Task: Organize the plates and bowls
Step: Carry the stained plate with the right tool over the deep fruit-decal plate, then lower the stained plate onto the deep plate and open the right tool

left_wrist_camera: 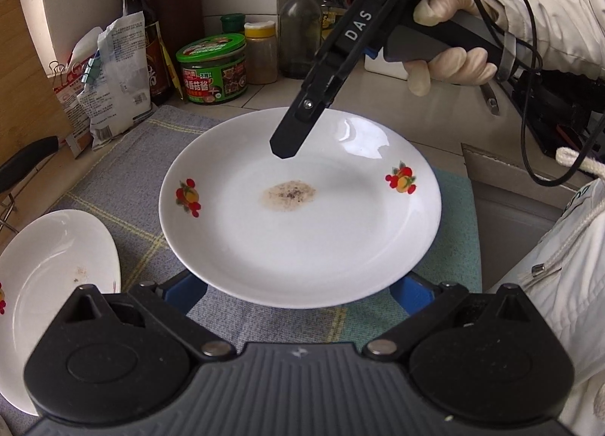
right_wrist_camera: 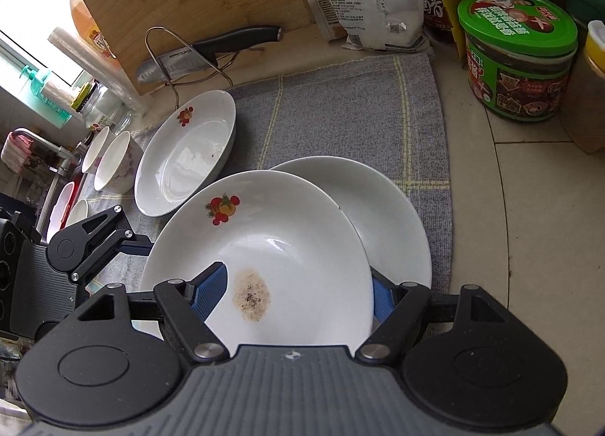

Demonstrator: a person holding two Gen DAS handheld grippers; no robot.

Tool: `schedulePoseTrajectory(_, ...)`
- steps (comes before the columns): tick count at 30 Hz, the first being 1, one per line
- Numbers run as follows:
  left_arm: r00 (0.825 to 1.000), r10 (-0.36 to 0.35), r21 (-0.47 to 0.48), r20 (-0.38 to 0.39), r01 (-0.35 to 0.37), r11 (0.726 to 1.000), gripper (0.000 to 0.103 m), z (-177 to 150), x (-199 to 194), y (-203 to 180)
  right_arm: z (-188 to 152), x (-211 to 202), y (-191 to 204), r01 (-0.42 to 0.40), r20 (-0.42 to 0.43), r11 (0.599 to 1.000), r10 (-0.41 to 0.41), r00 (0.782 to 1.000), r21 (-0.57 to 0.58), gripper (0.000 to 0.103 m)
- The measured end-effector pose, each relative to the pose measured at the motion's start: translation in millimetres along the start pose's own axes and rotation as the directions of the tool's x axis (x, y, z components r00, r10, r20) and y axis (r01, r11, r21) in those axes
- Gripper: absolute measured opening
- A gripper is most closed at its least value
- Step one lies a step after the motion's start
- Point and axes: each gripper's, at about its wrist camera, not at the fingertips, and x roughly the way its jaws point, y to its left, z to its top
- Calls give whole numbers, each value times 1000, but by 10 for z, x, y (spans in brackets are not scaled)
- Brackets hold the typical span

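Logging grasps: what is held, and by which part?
The stained plate is held by its rim, right tool gripping one side; left tool's hold is unclear.

Home kitchen.
Tiled counter (right_wrist_camera: pixel 529 209) with sauce bottle (left_wrist_camera: pixel 138 20), jar (left_wrist_camera: pixel 212 67), knife (right_wrist_camera: pixel 211 52), cutting board (right_wrist_camera: pixel 196 1), dirty plate (left_wrist_camera: pixel 298 209).

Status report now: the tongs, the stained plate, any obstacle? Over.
Right tongs shut on stained plate rim. Left tongs open, fingers under its near rim. Partly behind it, another plate on the cloth.
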Motion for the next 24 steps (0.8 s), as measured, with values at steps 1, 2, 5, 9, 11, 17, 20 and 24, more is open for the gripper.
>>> schedulePoseTrajectory(1, 1000, 1, 1, -2, -1, 1000, 101, 9, 9, -4, 0, 3, -15, 2, 0, 1000, -2, 1000, 3, 82)
schedulePoseTrajectory(2, 1000, -2, -1, -4, 2, 1000, 101, 14, 15, -3, 3, 10, -25, 4, -1, 1000, -4, 1000, 4, 82)
schedulePoseTrajectory(5, 1000, -11, -13, -11, 11, 1000, 101, 29, 42, 9, 6, 36, -61, 5, -2, 1000, -5, 1000, 8, 82)
schedulePoseTrajectory(9, 1000, -17, -18, -25, 16, 1000, 101, 39, 72, 18, 14, 77, -76, 14, -6, 1000, -14, 1000, 6, 82)
schedulePoseTrajectory(11, 999, -28, -27, -33, 27, 999, 101, 47, 92, 39, 18, 101, -85, 24, -10, 1000, -24, 1000, 8, 82)
schedulePoseTrajectory(17, 998, -42, -22, -57, 41, 999, 101, 85, 133, 74, 9, 129, -116, 41, -24, 999, -41, 999, 21, 82)
schedulePoseTrajectory(20, 997, -50, -25, -65, 48, 999, 101, 95, 137, 96, -4, 128, -115, 46, -28, 999, -45, 999, 21, 82)
schedulePoseTrajectory(24, 996, -55, -15, -73, 54, 998, 101, 104, 126, 106, -14, 112, -128, 43, -26, 998, -42, 999, 37, 82)
